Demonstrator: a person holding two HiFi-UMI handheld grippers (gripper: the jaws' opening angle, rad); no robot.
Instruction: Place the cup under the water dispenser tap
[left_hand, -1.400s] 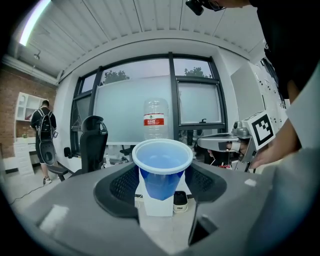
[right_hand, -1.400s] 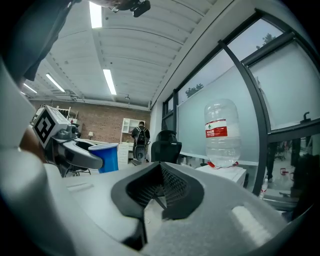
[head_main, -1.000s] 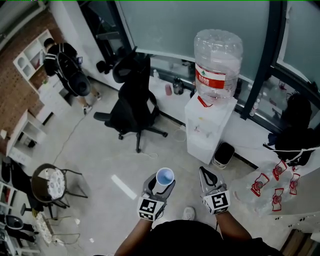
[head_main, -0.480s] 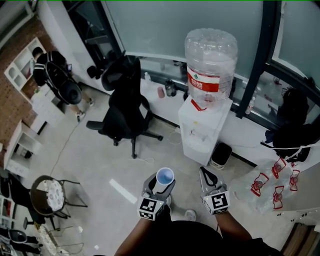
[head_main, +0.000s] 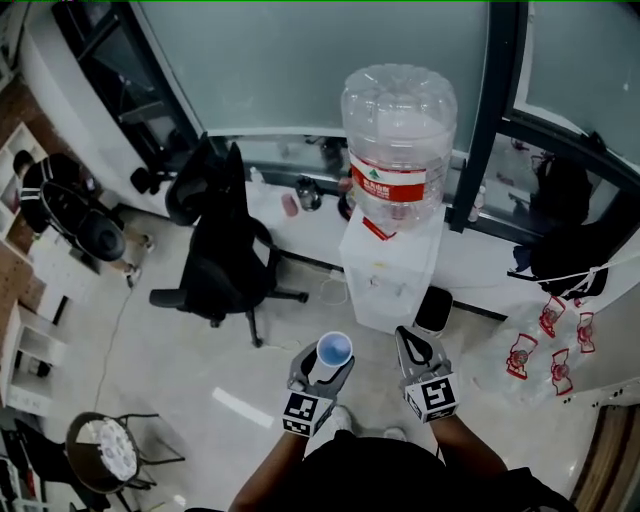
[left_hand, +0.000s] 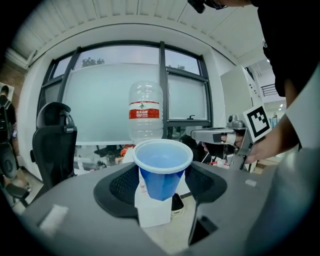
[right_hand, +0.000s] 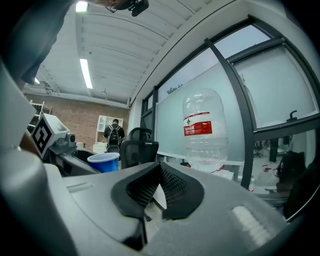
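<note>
A blue paper cup stands upright between the pads of my left gripper, which is shut on it. In the left gripper view the cup fills the gap of the gripper, its mouth facing up and empty. Ahead stands the white water dispenser, topped by a big clear bottle with a red label. The cup is still well short of it, out over the floor. My right gripper is level beside the left one, shut on nothing; its pads meet at the tip.
A black office chair stands left of the dispenser and a small black bin at its right foot. Clear bags with red print lie at right. A person with a backpack is far left. A round stool sits bottom left.
Both grippers and the view have moved forward toward the dispenser, which now looms larger and nearer. The cup stays gripped and upright; the right gripper stays shut.
</note>
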